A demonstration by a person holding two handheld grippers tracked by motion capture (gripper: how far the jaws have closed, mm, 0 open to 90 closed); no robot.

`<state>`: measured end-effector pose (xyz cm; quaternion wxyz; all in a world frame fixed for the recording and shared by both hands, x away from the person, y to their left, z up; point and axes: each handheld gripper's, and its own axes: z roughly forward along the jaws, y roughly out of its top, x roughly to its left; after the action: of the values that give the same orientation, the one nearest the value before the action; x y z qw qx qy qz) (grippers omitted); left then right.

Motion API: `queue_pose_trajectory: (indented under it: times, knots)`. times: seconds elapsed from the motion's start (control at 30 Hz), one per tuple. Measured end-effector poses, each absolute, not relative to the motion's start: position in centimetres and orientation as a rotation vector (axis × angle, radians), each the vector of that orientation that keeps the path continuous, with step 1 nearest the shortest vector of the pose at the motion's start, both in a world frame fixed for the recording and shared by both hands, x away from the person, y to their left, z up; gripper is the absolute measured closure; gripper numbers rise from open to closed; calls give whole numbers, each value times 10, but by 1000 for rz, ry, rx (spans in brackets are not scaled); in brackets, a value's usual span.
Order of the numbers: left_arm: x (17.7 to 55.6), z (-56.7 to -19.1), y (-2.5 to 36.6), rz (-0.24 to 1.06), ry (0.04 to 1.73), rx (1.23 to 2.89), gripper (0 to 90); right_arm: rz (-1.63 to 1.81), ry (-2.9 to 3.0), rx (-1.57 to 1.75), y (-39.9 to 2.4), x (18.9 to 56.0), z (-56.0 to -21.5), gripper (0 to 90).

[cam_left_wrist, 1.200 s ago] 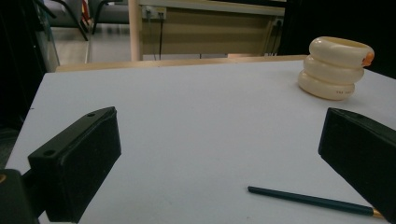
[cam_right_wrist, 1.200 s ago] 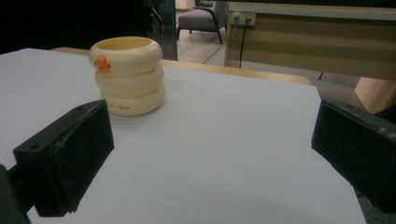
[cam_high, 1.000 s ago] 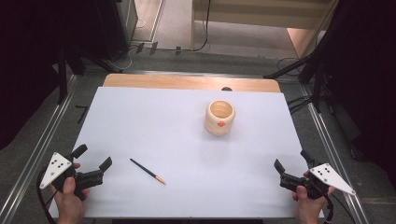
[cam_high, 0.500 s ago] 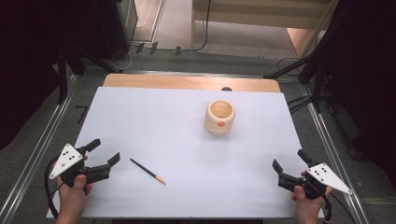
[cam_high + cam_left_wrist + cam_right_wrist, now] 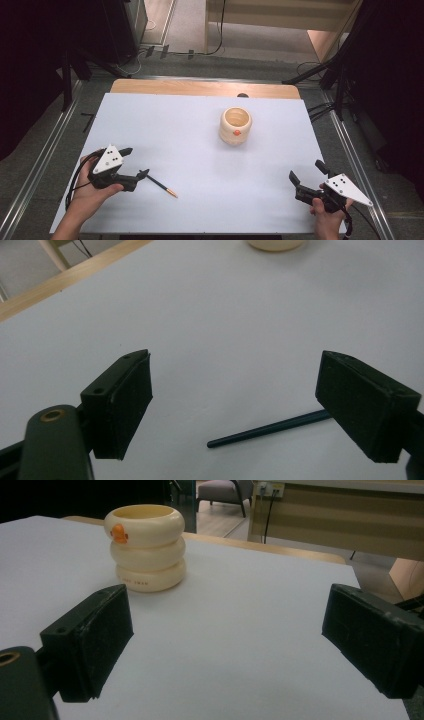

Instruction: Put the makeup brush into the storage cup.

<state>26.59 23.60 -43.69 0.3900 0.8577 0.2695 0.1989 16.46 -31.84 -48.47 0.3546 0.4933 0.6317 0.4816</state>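
While lying flat on the white sheet of the desk (image 5: 200,140), pencil (image 5: 161,185) sits at front left: dark blue shaft, tan tip pointing toward desk centre, blunt end toward left gripper (image 5: 136,165). Untouched, apart from both pads. In left gripper view, pencil (image 5: 270,429) runs on the sheet between the jaws, one end disappearing behind the right-hand pad (image 5: 362,405); contact there cannot be told from that view. Left gripper wide open, nothing held, low over sheet, aimed toward centre, grey plate on top, cable looping behind left hand (image 5: 92,192).

Further out: cream ringed cup (image 5: 235,125), three stacked rings, upright, open top, small orange mark on side facing front. Right of centre, toward far edge, well apart from pencil. Same cup (image 5: 146,547) seen in right gripper view, beyond left pad.

Right gripper (image 5: 306,175) at front right corner, jaws spread wide, empty, held by right hand (image 5: 327,215) near desk edge. Well apart from cup and pencil.

Bare wood strip of desk along far edge. Metal rails on both sides, cables on floor behind.
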Motion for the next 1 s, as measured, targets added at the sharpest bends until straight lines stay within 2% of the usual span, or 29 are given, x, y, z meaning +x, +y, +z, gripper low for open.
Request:
queue_pose_trajectory:
  times: [0.2,0.5,0.87,1.0]
  knots:
    - [272,-439,219,462,621,2347,188,1236,1642,1274,-317,165,-485,76]
    - [278,-451,198,358,477,2599,288,1233,1657,1276,-315,166,-486,94]
    - [287,-459,173,171,358,2769,379,1236,1674,1291,-315,168,-487,111]
    - [289,-462,167,131,322,2792,458,1235,1680,1290,-314,168,-487,117]
